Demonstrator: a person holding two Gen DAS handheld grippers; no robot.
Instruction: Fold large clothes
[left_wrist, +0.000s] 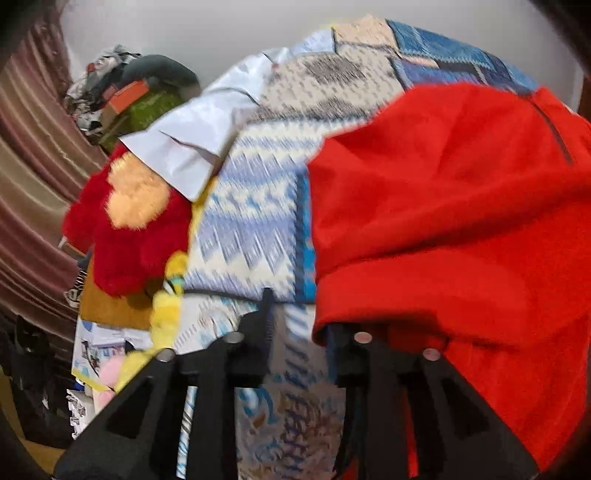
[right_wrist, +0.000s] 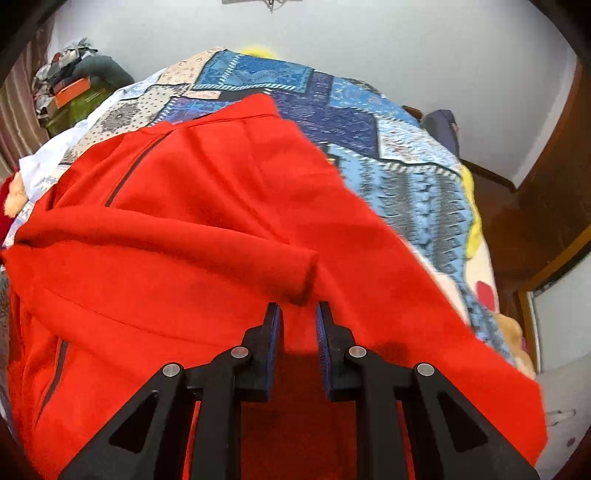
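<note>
Two views show my work on the bed. Through the left wrist camera, my left gripper (left_wrist: 306, 314) points down at the patterned blue and white bedspread (left_wrist: 251, 229). Its left finger (left_wrist: 264, 314) stands bare over the bedspread, while the right finger is hidden under the near edge of the red garment (left_wrist: 454, 221), which drapes over it. The jaws stand part-way apart; I cannot tell whether the pads pinch the cloth. The garment lies on the right side of the bed, with a dark zip line near its far edge. To the left sit a red and orange plush toy (left_wrist: 129, 218), a white folded cloth (left_wrist: 192, 144) and a yellow toy (left_wrist: 166, 314).

Through the right wrist camera, my right gripper (right_wrist: 298, 321) is narrowed on a fold of the red garment (right_wrist: 192, 221); red cloth fills the gap between its fingers. A rolled sleeve end lies just beyond the fingertips. The garment spreads across the bedspread (right_wrist: 406, 177), and a wooden door (right_wrist: 546, 206) stands at the right.
</note>
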